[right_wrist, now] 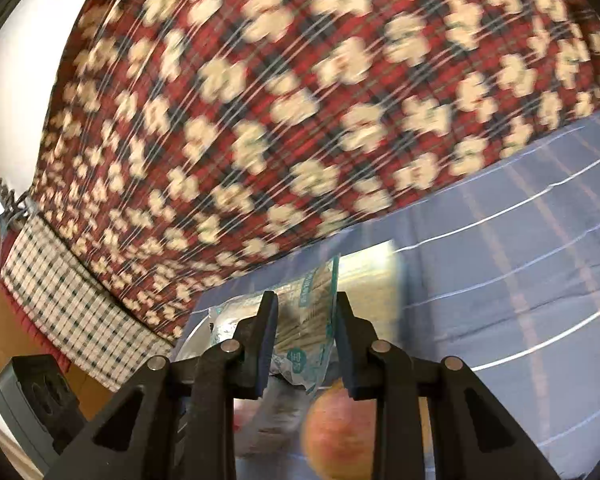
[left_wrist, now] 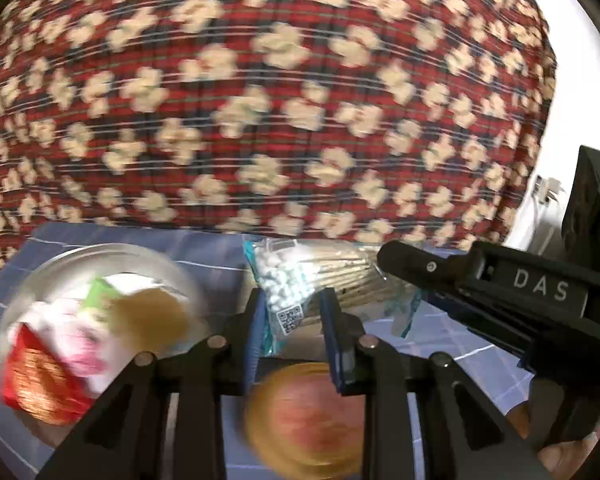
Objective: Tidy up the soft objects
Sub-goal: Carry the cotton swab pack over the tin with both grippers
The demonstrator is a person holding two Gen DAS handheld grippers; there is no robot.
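While both grippers clamped it, the cotton-swab bag point(left_wrist: 288, 292) hung above the blue cloth point(left_wrist: 440, 340).
Left gripper point(left_wrist: 292, 320) gripped one end and right gripper point(right_wrist: 306, 344) the other (both views blurred); a bowl point(left_wrist: 60, 268) sat at nine o'clock, an apple point(left_wrist: 304, 420) at six.

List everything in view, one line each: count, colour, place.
bag of cotton swabs: one, clear with teal edges, gripped by both tools
round dish: one, silvery, on the blue cloth left of the bag, holding blurred red, pink-white, green and tan items
round object: one, orange-red, below the bag; too blurred to identify
blue cloth: one, blue with pale lines, under the dish
patterned cover: one, dark red with cream flowers, behind everything
checked fabric: one, cream and dark, below the cover's left edge
left tool: one, black, shut on the bag
right tool: one, black, shut on the bag
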